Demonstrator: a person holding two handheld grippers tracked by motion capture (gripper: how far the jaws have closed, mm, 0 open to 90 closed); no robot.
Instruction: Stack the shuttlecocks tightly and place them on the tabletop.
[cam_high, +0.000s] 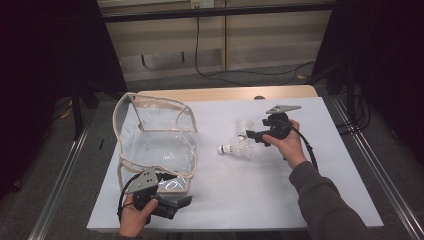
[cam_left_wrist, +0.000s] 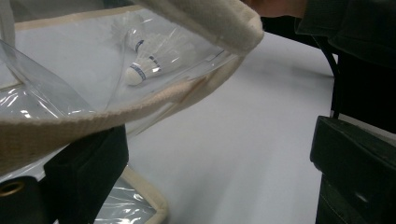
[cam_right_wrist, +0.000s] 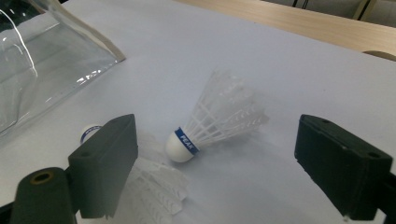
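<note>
White sheet (cam_high: 280, 190) spread over wooden table (cam_high: 225, 93), dark floor around. Clear bag (cam_high: 155, 140) with cream edging taken as landmark, lying at sheet's left part. Two shuttlecocks (cam_high: 239, 144) seen well right of bag, on sheet. Right gripper (cam_high: 251, 134) held just beside shuttlecocks, jaws spread wide, one shuttlecock (cam_right_wrist: 215, 119) lying between them, untouched. Left gripper (cam_high: 186, 200) held at bag's near edge, jaws wide, cream edging (cam_left_wrist: 70, 126) draped over one jaw.
</note>
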